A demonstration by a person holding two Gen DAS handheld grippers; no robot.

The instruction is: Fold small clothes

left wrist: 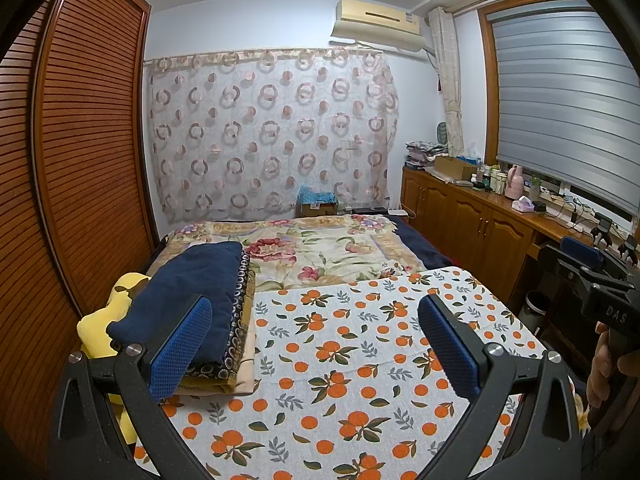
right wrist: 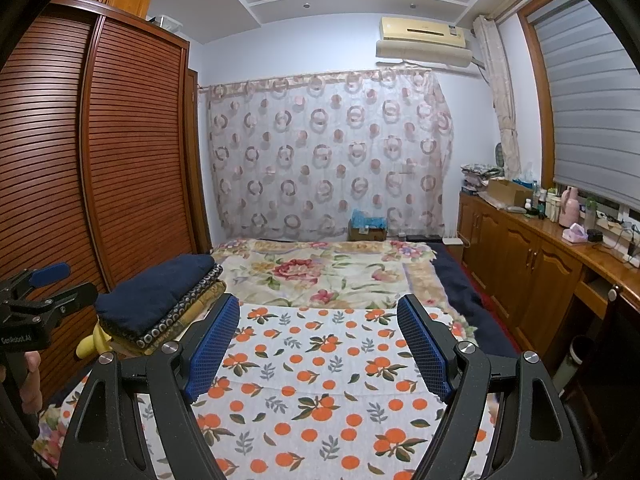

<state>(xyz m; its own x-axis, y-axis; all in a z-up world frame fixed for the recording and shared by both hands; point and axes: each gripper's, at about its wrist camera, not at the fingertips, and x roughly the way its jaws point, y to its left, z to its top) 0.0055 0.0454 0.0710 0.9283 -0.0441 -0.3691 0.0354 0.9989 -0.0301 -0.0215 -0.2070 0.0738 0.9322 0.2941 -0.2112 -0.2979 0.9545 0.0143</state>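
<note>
A stack of folded clothes with a navy piece on top [left wrist: 188, 296] sits at the left of the orange-print cloth [left wrist: 340, 360] on the bed; it shows in the right wrist view [right wrist: 160, 292] too. My left gripper [left wrist: 316, 340] is open and empty above the orange-print cloth, its left pad beside the stack. My right gripper [right wrist: 320, 344] is open and empty above the same cloth [right wrist: 320, 380]. Each gripper shows at the edge of the other's view, the right one [left wrist: 592, 276] and the left one [right wrist: 44, 292].
A yellow item [left wrist: 104, 320] lies under the stack by the brown louvred wardrobe [left wrist: 80, 160]. A floral blanket [left wrist: 320, 248] covers the far bed. A wooden cabinet [left wrist: 480, 216] with bottles and boxes runs along the right wall. A bin [left wrist: 534, 308] stands beside the bed.
</note>
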